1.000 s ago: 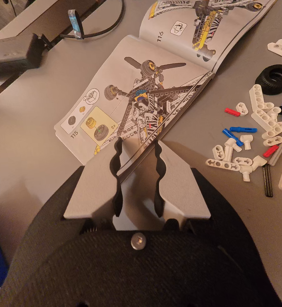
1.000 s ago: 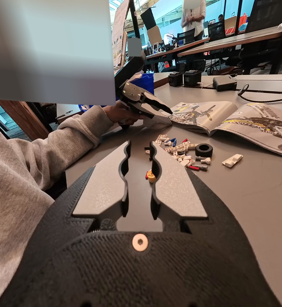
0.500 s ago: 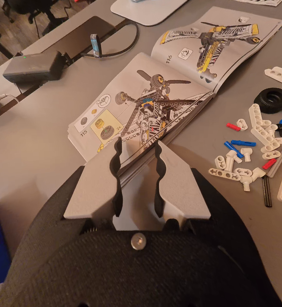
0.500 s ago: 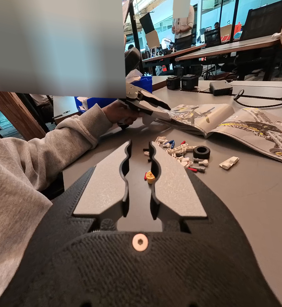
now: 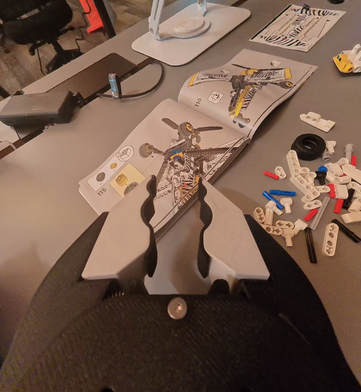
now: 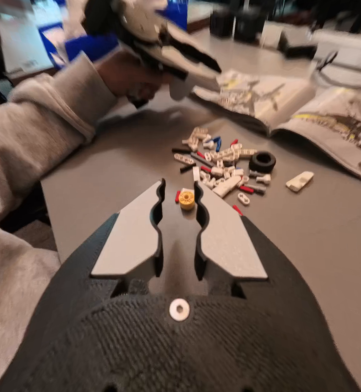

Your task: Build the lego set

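Note:
My left gripper (image 5: pixel 176 180) is open and empty. It hovers over the near corner of the open instruction booklet (image 5: pixel 175 135). My right gripper (image 6: pixel 179 183) is open, and a yellow wheel hub (image 6: pixel 186 200) lies on the table between its fingertips with a red pin (image 6: pixel 177 196) beside it. Loose white, red, blue and black lego pieces (image 5: pixel 315 191) lie right of the booklet. They also show in the blurred right wrist view (image 6: pixel 217 165). A black tyre (image 5: pixel 308 146) (image 6: pixel 262 162) sits at the pile's far edge. The left gripper (image 6: pixel 216 73) shows there too, held in a hand.
A partly built white and yellow model (image 5: pixel 358 59) and a sticker sheet (image 5: pixel 298 27) lie at the far right. A lone white piece (image 5: pixel 316 122) (image 6: pixel 300 180) lies near the tyre. A monitor stand base (image 5: pixel 188 31), a power brick (image 5: pixel 35 108) and a cable are at the back. A grey sleeve (image 6: pixel 37 131) is on the left. One gripper's finger ends stand about 20 cm off the other's. About 12 cm separates my right fingertips from the lone white piece (image 6: pixel 300 180). My left wrist view (image 5: pixel 321 120) looks at it from another angle.
My left gripper has drawn back and up from the booklet, which now lies flat. My right gripper has tipped down and moved forward, so the yellow hub lies between its fingertips.

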Demonstrator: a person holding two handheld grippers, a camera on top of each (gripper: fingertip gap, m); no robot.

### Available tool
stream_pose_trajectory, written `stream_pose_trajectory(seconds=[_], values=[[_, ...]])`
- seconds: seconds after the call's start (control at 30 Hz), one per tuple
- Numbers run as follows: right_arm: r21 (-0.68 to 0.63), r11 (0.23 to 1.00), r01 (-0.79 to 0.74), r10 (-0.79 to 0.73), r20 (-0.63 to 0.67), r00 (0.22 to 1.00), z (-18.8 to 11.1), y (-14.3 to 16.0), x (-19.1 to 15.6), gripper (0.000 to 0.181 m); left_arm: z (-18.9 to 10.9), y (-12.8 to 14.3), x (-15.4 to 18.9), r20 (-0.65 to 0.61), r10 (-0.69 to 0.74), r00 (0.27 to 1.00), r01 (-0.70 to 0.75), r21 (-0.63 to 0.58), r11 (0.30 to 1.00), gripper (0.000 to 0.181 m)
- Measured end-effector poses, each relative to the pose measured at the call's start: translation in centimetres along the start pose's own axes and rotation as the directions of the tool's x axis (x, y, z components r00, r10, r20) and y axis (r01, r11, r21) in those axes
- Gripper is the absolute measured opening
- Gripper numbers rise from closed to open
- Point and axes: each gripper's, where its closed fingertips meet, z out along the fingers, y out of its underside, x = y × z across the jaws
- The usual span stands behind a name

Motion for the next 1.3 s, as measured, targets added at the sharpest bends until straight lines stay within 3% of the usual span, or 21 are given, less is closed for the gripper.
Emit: stream_pose_trajectory(seconds=[0.1, 0.3, 0.53, 0.67, 0.87, 0.97, 1.1, 1.3], values=[[-0.116, 0.993, -0.032, 0.035, 0.019, 0.999, 1.2, 1.5, 0.1, 0.034, 0.0, -0.1, 0.3, -0.007, 0.007, 1.0, -0.007, 0.0, 1.0, 0.039], [-0.159, 0.986, -0.043, 0.042, -0.011, 0.999, 1.6, 2.1, 0.5, 0.034, 0.1, -0.8, 2.1, -0.067, 0.035, 0.997, -0.033, 0.026, 0.999, 0.039], [-0.223, 0.974, -0.045, 0.04, -0.023, 0.999, 2.1, 3.0, 0.8, 0.018, 0.6, -2.4, 5.7, -0.176, 0.038, 0.984, -0.023, 0.086, 0.996, 0.038], [-0.194, 0.98, -0.037, 0.034, -0.015, 0.999, 1.9, 2.5, 0.6, 0.016, 1.0, -2.7, 7.5, -0.234, 0.026, 0.972, -0.004, 0.092, 0.996, 0.038], [0.024, 0.997, 0.079, -0.078, -0.058, 0.995, -1.5, 0.1, 0.0, 0.016, 0.8, -3.4, 12.2, -0.362, 0.038, 0.932, -0.002, 0.1, 0.995, 0.038], [-0.003, 0.994, 0.109, -0.109, -0.117, 0.987, -3.3, 1.3, -0.3, 0.016, 1.8, -3.3, 13.8, -0.337, 0.053, 0.94, -0.041, 0.042, 0.998, 0.029], [-0.018, 0.994, 0.106, -0.107, -0.18, 0.978, -5.3, 2.3, 0.2, 0.016, 3.9, -2.5, 14.3, -0.289, 0.08, 0.954, -0.105, -0.074, 0.992, 0.038], [0.08, 0.997, 0.009, 0.001, -0.121, 0.993, -6.7, 1.5, 0.7, 0.016, 5.0, -1.6, 14.7, -0.327, 0.009, 0.945, -0.067, -0.164, 0.984, 0.03]])
